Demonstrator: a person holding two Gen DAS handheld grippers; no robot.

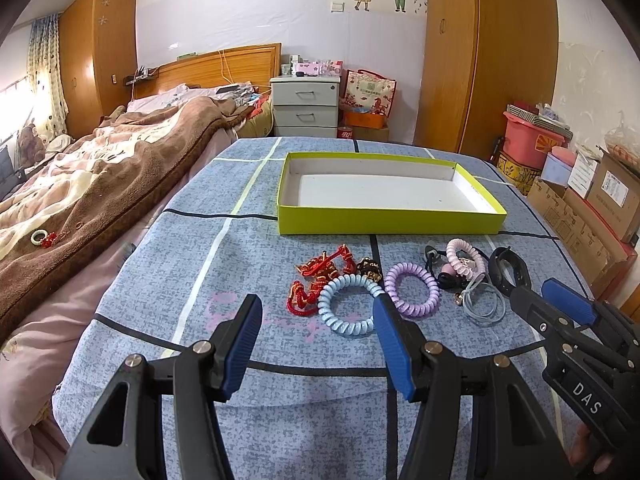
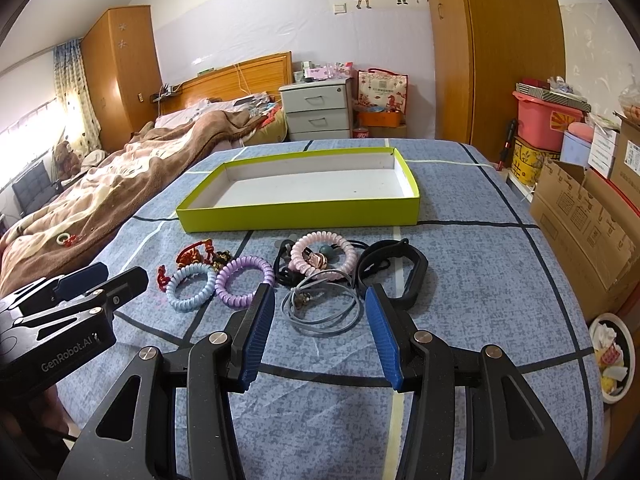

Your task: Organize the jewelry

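Observation:
A lime-green box [image 1: 388,222] [image 2: 304,214] with a white inside lies empty on the blue cloth. In front of it lie a red cord bracelet [image 1: 320,274] [image 2: 192,256], a light blue coil tie [image 1: 349,305] [image 2: 191,287], a purple coil tie [image 1: 412,289] [image 2: 245,280], a pink coil tie [image 1: 466,258] [image 2: 324,260], grey hair ties [image 1: 482,302] [image 2: 320,310] and a black band [image 1: 510,270] [image 2: 394,272]. My left gripper [image 1: 318,308] is open, just short of the blue coil. My right gripper [image 2: 320,302] is open over the grey ties.
The blue checked cloth [image 1: 240,272] covers the table. A bed with a brown blanket [image 1: 100,168] lies left, with a small ring and red beads [image 1: 42,238] on it. Cardboard boxes [image 2: 588,220] stand right. A bowl [image 2: 610,360] sits low at the right.

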